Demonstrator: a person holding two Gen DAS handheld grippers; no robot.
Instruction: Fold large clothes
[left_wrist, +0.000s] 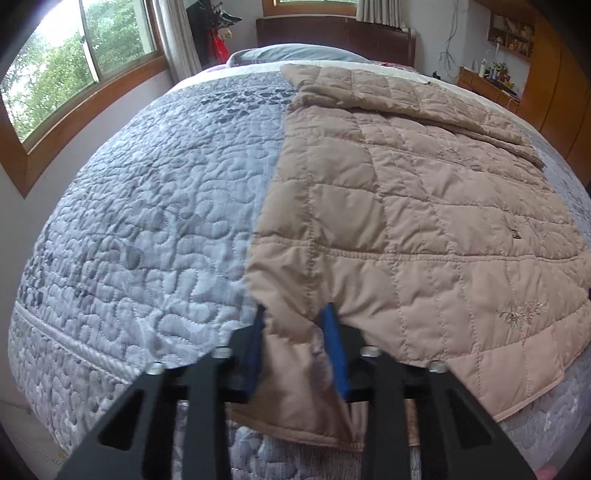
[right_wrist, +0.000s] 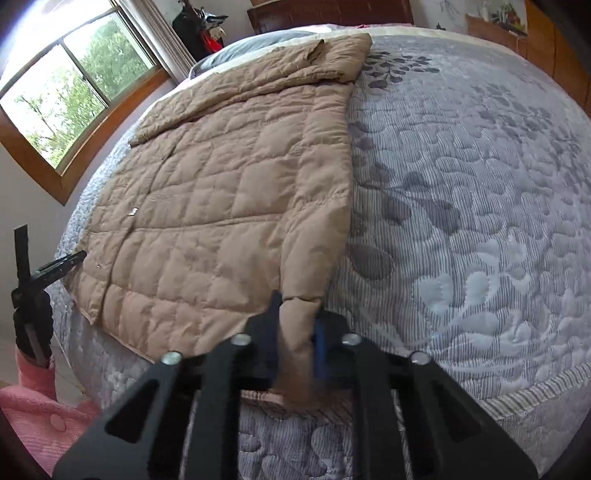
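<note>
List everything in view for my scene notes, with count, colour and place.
quilted jacket: one, tan, spread on the bed, hem at the near edge
bedspread: one, grey-lilac leaf pattern, covering the bed
pillow: one, grey-blue, at the headboard
window: one, wood-framed, left wall
shelf unit: one, wooden, far right wall
left gripper: black, blue pads, shut on the jacket's hem
right gripper: black, shut on the hem's other corner
sleeve: pink, lower left

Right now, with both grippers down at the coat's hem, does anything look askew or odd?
Nothing stands out. The tan quilted coat lies flat on the bedspread, hem overhanging the bed edge, pinched by the left gripper and right gripper.
</note>
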